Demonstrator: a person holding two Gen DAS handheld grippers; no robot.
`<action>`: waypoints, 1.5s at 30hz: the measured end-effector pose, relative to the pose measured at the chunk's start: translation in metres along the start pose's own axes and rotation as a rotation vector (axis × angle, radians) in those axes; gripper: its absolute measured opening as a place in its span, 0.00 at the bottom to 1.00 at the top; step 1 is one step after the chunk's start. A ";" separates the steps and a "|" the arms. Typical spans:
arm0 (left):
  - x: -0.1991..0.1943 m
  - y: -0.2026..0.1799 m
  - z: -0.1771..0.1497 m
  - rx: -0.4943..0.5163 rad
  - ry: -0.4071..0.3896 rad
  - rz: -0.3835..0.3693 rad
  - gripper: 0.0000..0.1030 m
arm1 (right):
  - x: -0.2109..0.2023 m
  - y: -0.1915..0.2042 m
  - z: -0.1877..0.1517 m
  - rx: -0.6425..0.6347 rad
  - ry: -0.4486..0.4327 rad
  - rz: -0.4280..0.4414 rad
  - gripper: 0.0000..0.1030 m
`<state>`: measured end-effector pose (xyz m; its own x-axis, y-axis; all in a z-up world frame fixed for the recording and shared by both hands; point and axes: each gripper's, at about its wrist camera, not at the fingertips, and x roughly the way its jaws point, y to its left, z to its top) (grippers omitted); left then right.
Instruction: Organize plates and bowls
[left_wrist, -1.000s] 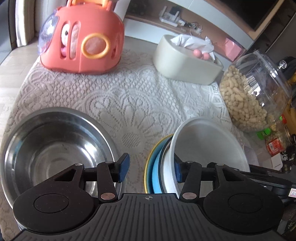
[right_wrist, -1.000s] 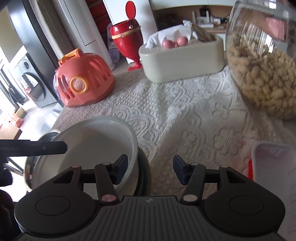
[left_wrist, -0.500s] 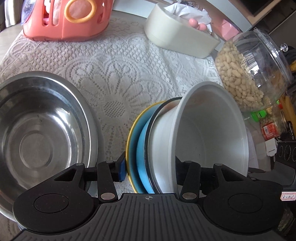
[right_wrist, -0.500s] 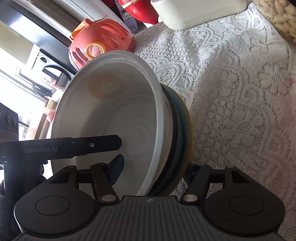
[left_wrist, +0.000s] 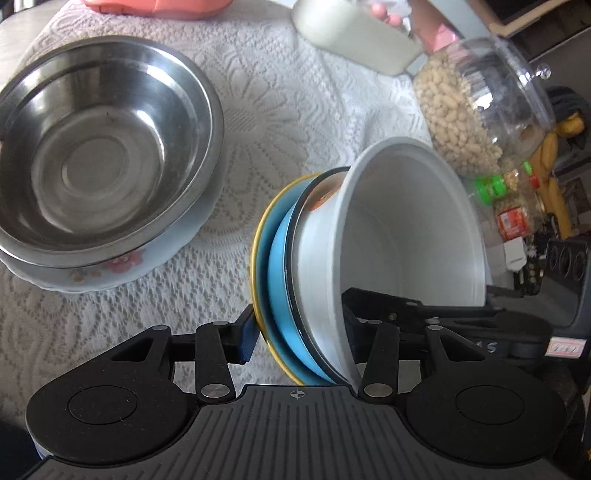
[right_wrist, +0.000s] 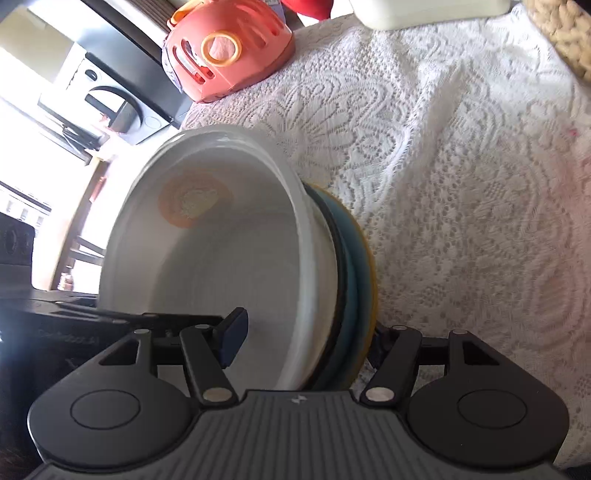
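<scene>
Item 1: stack, white bowl on blue plate w/ yellow-rimmed plate, tipped on edge above lace tablecloth.
My left gripper clamps stack: one finger under plates, other inside bowl.
My right gripper clamps same stack, opp. side.
Item 2: steel bowl nested in floral bowl, near cloth's left edge.
Item 3: peanut jar, right edge.

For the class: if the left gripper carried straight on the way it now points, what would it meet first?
The left gripper already straddles the tilted stack: white bowl nested on the blue plate. Going on, it would probably push deeper along those rims; beyond lies the lace tablecloth, though depth is unclear.
</scene>
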<state>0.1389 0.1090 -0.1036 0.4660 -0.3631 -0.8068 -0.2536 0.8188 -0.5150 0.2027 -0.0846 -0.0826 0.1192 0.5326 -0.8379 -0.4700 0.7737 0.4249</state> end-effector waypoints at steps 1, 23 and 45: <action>0.000 0.001 -0.001 -0.010 -0.006 0.000 0.49 | -0.001 0.001 -0.002 -0.012 -0.019 -0.022 0.63; 0.018 -0.001 -0.004 -0.069 -0.024 -0.015 0.55 | -0.009 0.003 -0.010 -0.127 -0.224 -0.141 0.71; 0.000 0.002 -0.007 -0.001 -0.052 -0.029 0.53 | -0.001 -0.023 -0.020 0.192 -0.126 0.075 0.70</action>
<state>0.1328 0.1074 -0.1066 0.5168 -0.3629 -0.7754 -0.2403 0.8078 -0.5383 0.1960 -0.1099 -0.0984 0.2039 0.6203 -0.7574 -0.3081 0.7750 0.5518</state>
